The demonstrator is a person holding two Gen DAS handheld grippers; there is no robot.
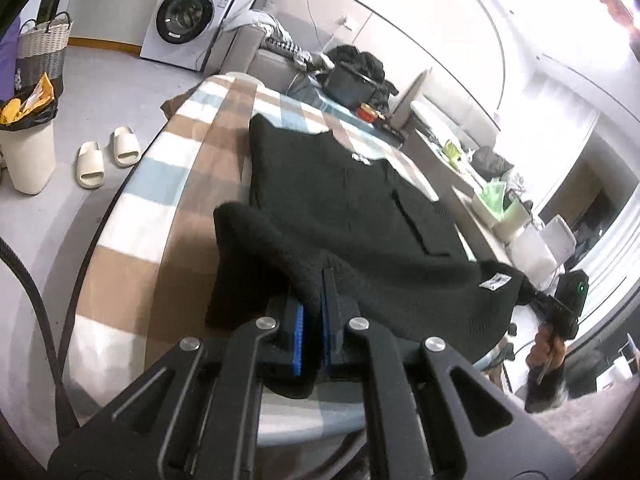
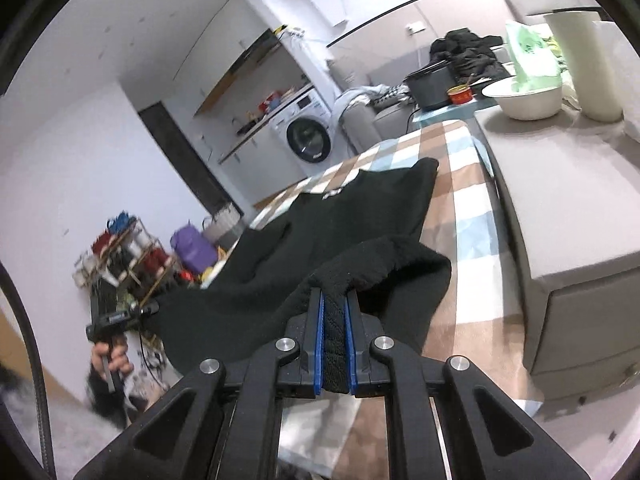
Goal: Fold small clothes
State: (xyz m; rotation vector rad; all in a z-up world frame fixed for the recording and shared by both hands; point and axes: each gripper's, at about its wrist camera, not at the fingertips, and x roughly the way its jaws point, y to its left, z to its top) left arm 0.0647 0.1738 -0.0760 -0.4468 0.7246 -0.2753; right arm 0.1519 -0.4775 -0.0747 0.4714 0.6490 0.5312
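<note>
While the black knitted garment (image 1: 352,200) is lying spread over the brown, white and blue checked cloth (image 1: 160,184) through the middle of the frame, the left gripper (image 1: 322,304) is pinching its near hem at lower centre. The right gripper (image 2: 334,320) is pinching the other hem corner, lifting it clear of the cloth. A white washing machine (image 1: 188,20) is standing at upper left.

- no legible text anywhere
- black garment (image 1: 352,208): small white hem tag (image 1: 494,281) with dark marks, unreadable; white neck label (image 1: 360,157), unreadable
- washing machine (image 1: 188,20): panel print and door sticker too blurred to read
- green-white bag (image 2: 528,56): green print, unreadable
</note>
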